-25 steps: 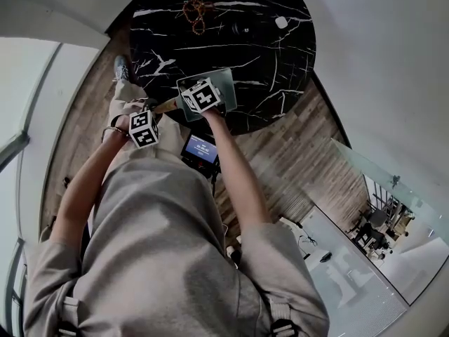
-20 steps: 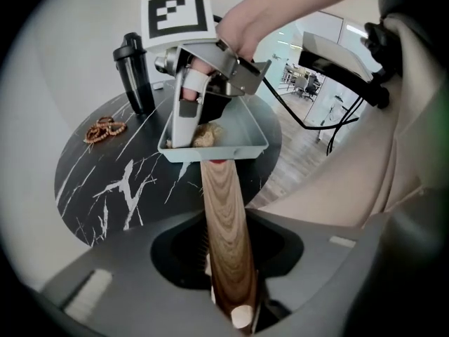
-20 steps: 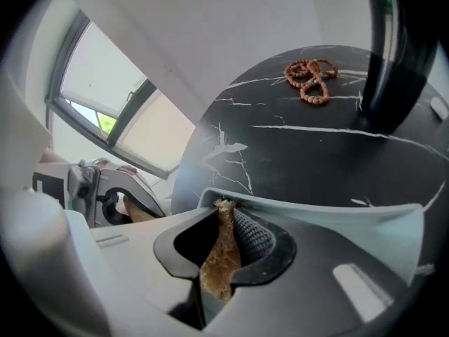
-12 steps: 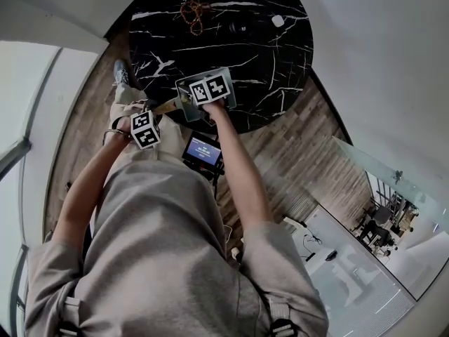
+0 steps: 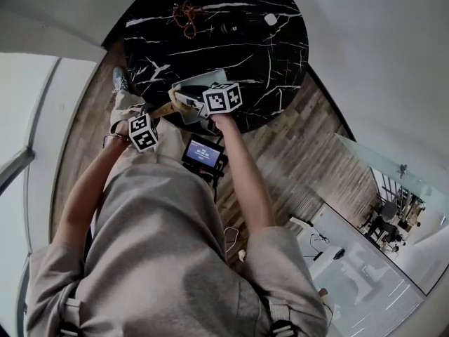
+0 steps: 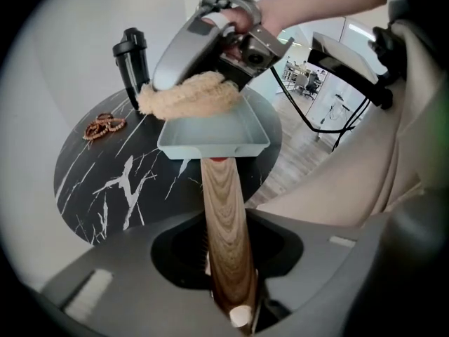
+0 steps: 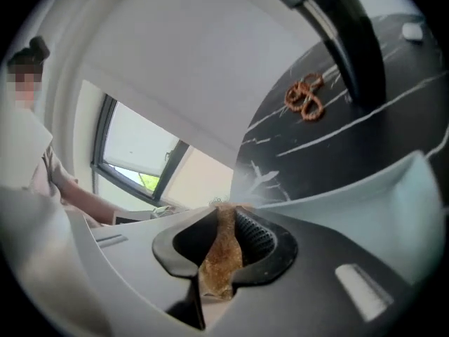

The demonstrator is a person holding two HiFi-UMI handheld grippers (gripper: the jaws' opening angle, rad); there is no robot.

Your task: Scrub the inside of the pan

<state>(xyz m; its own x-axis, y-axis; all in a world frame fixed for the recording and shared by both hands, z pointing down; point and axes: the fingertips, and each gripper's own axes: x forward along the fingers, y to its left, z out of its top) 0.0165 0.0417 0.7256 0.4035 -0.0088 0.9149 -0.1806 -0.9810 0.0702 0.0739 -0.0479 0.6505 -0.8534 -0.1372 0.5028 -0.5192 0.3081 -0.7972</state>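
While the L gripper (image 6: 228,272) clamps the smooth wood-grain handle (image 6: 224,209), the square, pale grey-blue pan (image 6: 214,135) sits over the near edge of the round black table (image 6: 119,181) w/ white marble veins. R gripper (image 7: 223,241) pinches a tan, fibrous scrubber (image 6: 189,93) at the pan's far rim. Wood-plank floor (image 5: 280,146) below.

Pale-blue pan (image 6: 210,130), tan scrubber (image 6: 189,95) — black, white-veined table (image 6: 119,181).

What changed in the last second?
The right gripper, shut on the scrub pad, rose out of the pan and rolled; the pad is now up by the far rim. Unchanged: the left gripper stays clamped on the wooden handle, with the pan where it was.
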